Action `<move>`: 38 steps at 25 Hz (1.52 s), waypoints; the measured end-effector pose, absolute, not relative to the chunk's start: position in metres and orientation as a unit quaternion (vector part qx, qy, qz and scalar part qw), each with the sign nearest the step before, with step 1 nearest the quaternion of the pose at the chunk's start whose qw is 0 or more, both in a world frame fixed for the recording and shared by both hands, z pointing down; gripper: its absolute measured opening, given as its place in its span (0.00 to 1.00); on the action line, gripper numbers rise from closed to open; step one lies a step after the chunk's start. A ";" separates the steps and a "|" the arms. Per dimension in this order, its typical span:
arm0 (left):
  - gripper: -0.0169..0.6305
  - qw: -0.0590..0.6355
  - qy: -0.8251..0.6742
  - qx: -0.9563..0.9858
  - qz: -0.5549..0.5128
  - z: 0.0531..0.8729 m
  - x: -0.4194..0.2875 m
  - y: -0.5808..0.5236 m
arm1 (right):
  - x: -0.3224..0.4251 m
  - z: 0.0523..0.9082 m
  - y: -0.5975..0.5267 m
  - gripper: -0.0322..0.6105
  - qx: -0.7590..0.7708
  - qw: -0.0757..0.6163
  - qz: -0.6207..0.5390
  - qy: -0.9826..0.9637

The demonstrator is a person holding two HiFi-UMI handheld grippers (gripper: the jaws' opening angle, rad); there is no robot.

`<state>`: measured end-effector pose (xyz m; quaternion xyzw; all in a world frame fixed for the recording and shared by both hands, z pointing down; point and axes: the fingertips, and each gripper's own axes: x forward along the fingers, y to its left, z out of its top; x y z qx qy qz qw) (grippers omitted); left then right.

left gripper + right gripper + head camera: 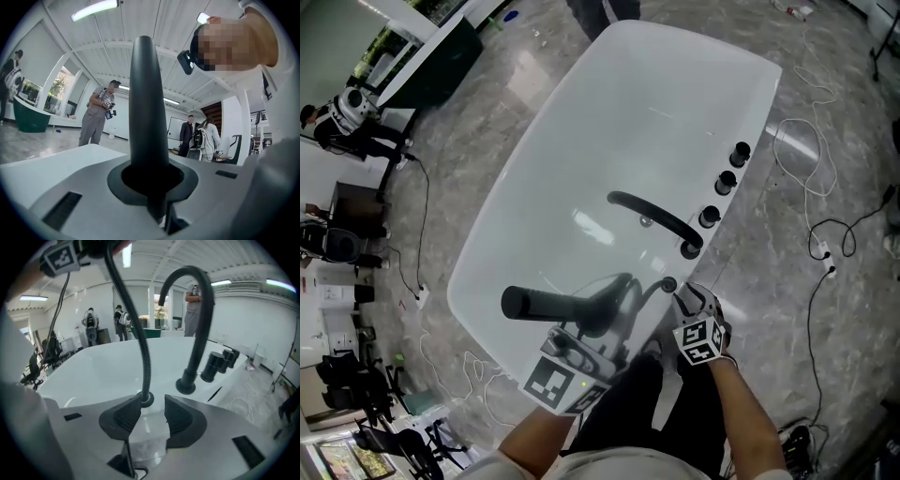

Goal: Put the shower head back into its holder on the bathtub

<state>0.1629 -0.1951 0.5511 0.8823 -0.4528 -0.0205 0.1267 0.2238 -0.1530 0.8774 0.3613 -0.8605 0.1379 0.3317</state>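
While the left gripper (152, 180) clamps the matte black cylindrical shower head (147, 103) over the near rim of the glossy white bathtub (609, 141), its black hose (143, 348) could snag the right gripper (153, 413), whose jaws stand wide apart and empty beside the round holder socket (146, 400).

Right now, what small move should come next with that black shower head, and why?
Probably carry the shower head, gripped by the left gripper, toward the rim socket where its hose disappears, beside the open right gripper: the head is over the tub, unseated.
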 end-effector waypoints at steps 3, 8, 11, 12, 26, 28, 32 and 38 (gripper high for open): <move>0.08 0.123 -0.461 0.879 0.003 0.582 0.175 -0.203 | 0.255 0.850 -0.144 0.26 0.403 0.280 0.179 -0.853; 0.08 0.143 -0.481 0.864 0.025 0.643 0.178 -0.209 | 0.283 0.811 -0.120 0.26 0.424 0.235 0.210 -0.849; 0.08 0.142 -0.497 0.856 0.025 0.679 0.176 -0.216 | 0.290 0.788 -0.114 0.26 0.433 0.211 0.200 -0.853; 0.08 0.142 -0.500 0.854 0.025 0.690 0.177 -0.218 | 0.293 0.784 -0.113 0.26 0.435 0.206 0.195 -0.854; 0.08 0.174 -0.516 0.839 0.023 0.803 0.188 -0.231 | 0.316 0.803 -0.116 0.25 0.467 0.151 0.192 -0.850; 0.08 0.175 -0.520 0.835 0.028 0.811 0.191 -0.231 | 0.320 0.805 -0.118 0.25 0.471 0.142 0.193 -0.849; 0.08 0.159 -0.527 0.834 0.047 0.825 0.199 -0.226 | 0.327 0.808 -0.118 0.25 0.476 0.131 0.199 -0.847; 0.08 0.138 -0.559 0.815 0.062 0.843 0.199 -0.226 | 0.335 0.808 -0.118 0.25 0.480 0.111 0.211 -0.845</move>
